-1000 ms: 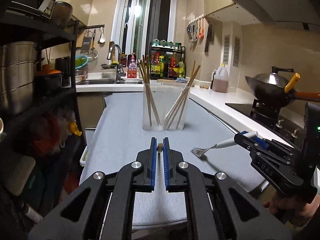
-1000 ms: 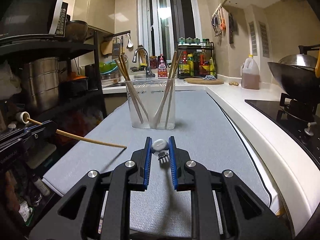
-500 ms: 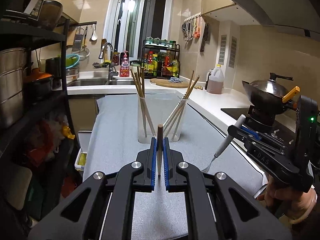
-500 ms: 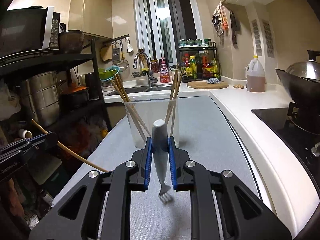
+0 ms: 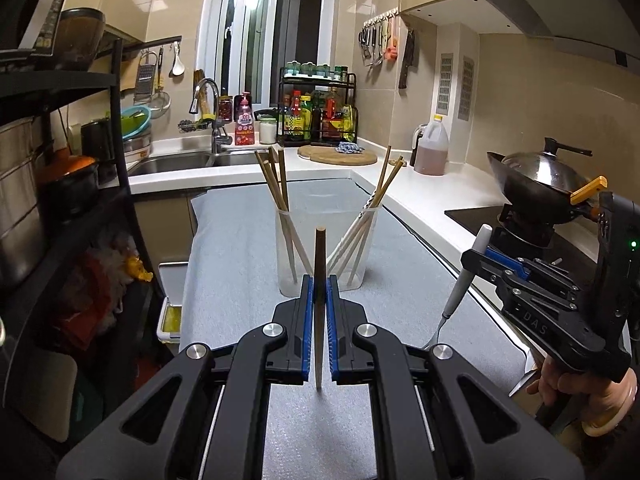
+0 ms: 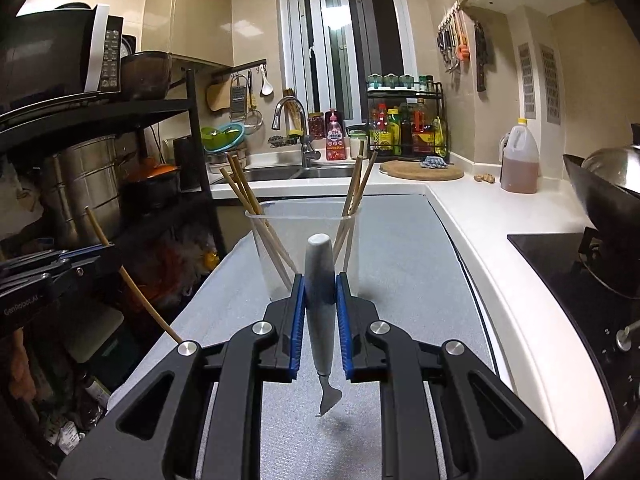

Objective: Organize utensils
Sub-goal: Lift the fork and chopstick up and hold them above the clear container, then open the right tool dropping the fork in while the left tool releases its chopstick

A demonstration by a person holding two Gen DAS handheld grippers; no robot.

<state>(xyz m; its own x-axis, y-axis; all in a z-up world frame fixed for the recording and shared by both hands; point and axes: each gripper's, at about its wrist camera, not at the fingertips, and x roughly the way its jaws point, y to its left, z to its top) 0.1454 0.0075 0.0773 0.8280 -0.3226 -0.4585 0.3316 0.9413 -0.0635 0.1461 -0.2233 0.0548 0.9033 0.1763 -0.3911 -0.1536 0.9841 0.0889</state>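
Chopstick (image 5: 319, 280) clamped upright in left tool (image 5: 319, 292); fork (image 6: 320, 300) pinched in right tool (image 6: 320, 292).

Wooden chopstick (image 5: 319, 276), clear plastic holder (image 5: 362, 272), matt textured grey mat (image 5: 240, 264), glossy white counter (image 6: 516, 280)

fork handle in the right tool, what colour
Pale grey-white fork handle, clearest in the right wrist view.

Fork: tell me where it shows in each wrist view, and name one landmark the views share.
Left wrist view: fork at right of centre, hanging tines-down from the right gripper.
Right wrist view: fork at centre, upright in that gripper.
Shared landmark: the clear cup of chopsticks on the grey mat.
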